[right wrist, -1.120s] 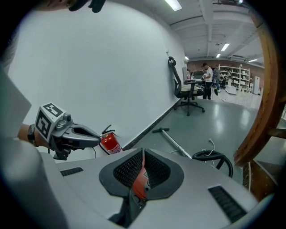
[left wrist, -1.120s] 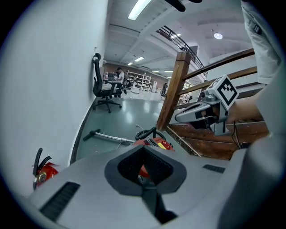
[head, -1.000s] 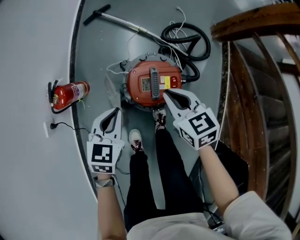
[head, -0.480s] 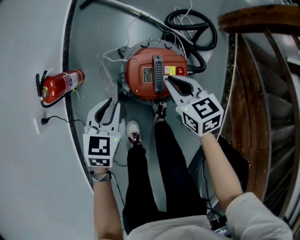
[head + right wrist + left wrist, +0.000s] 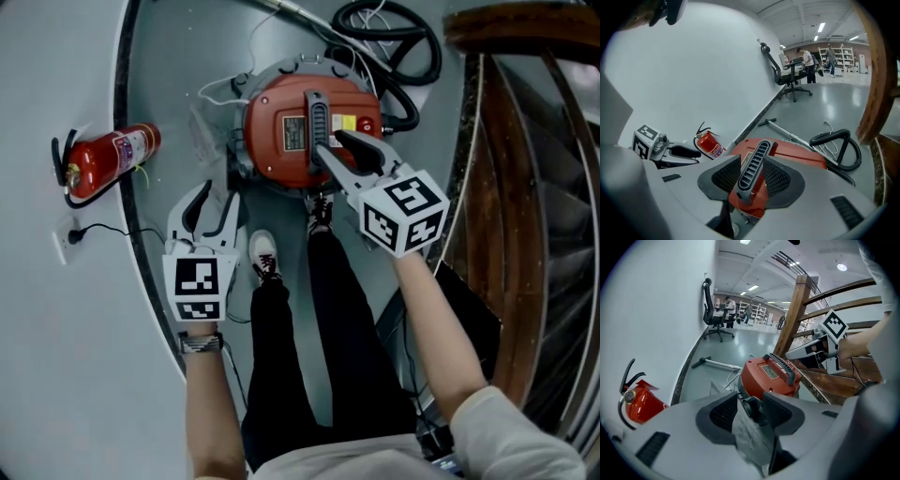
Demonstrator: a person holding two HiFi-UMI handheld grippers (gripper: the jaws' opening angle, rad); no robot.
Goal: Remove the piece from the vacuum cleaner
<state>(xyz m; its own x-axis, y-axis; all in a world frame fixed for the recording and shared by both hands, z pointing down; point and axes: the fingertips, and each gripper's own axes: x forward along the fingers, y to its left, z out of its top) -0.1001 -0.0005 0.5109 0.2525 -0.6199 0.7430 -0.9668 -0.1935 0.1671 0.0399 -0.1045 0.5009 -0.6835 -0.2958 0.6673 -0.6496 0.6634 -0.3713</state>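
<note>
Right claw (image 5: pixel 330 145): jaws apart, just been opening; the black ribbed handle (image 5: pixel 751 173) stands between its mesh-textured pads, unpressed.
Left claw (image 5: pixel 217 192): jaws wide, just been opening, gripping nothing; crumpled clear plastic (image 5: pixel 747 430) shows in the gap.
Vacuum cleaner (image 5: pixel 277 141): round drum with a glossy red lid and a label plate beside the handle.
Where it stands: smooth grey floor (image 5: pixel 178 84), between the floor's wall edge and the wooden stairs (image 5: pixel 525 141), just ahead of the person's shoes (image 5: pixel 265 258).
Around: red fire extinguisher (image 5: pixel 103 159) at the wall edge; coiled black hose (image 5: pixel 394 42) and metal tube (image 5: pixel 717 363) beyond the drum.
Claws to vacuum: right over the lid's near side; left beside the drum, apart.
</note>
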